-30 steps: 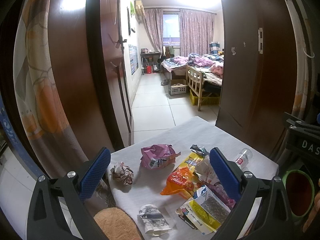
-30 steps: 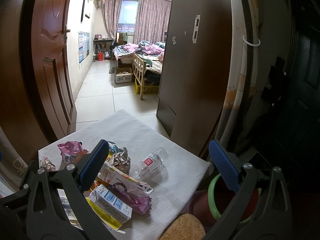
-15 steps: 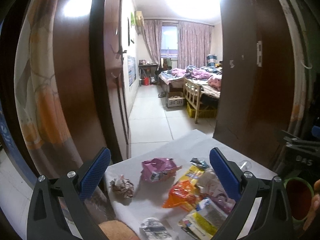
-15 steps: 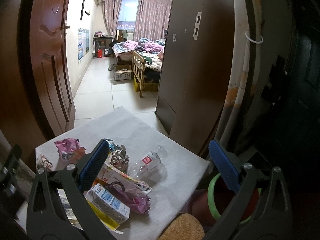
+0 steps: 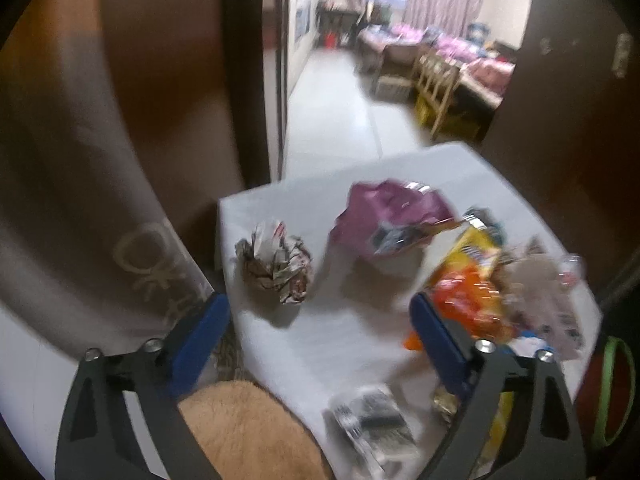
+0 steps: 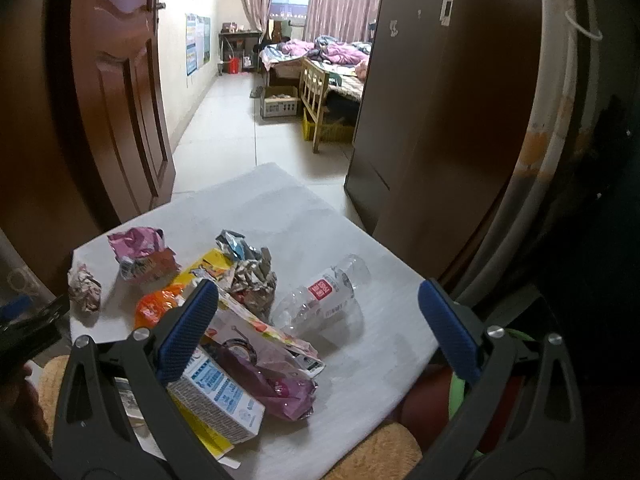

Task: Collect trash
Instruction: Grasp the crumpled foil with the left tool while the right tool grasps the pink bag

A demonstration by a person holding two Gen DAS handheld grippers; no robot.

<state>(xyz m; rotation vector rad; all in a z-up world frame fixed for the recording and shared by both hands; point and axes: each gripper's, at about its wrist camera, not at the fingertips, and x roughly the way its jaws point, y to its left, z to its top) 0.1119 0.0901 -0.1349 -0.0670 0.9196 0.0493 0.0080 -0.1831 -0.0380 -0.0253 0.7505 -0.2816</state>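
Observation:
Trash lies on a white table (image 5: 320, 336). In the blurred left wrist view a crumpled paper ball (image 5: 276, 266) lies just ahead of my open, empty left gripper (image 5: 320, 320), with a pink wrapper (image 5: 394, 216) and an orange bag (image 5: 468, 300) to its right. In the right wrist view a clear plastic bottle (image 6: 324, 296) lies on its side ahead of my open, empty right gripper (image 6: 320, 316). A small carton (image 6: 216, 396), a pink bag (image 6: 276, 384) and a foil wrapper (image 6: 252, 276) lie by its left finger.
A green-rimmed red bin (image 5: 612, 388) stands at the table's right edge and also shows in the right wrist view (image 6: 460, 392). A tan furry cushion (image 5: 248, 432) lies at the near edge. A brown door (image 6: 120, 92) and a dark wardrobe (image 6: 440, 120) flank the table.
My left gripper has tilted down and swung left toward the crumpled paper ball, blurring its view. My right gripper has barely moved.

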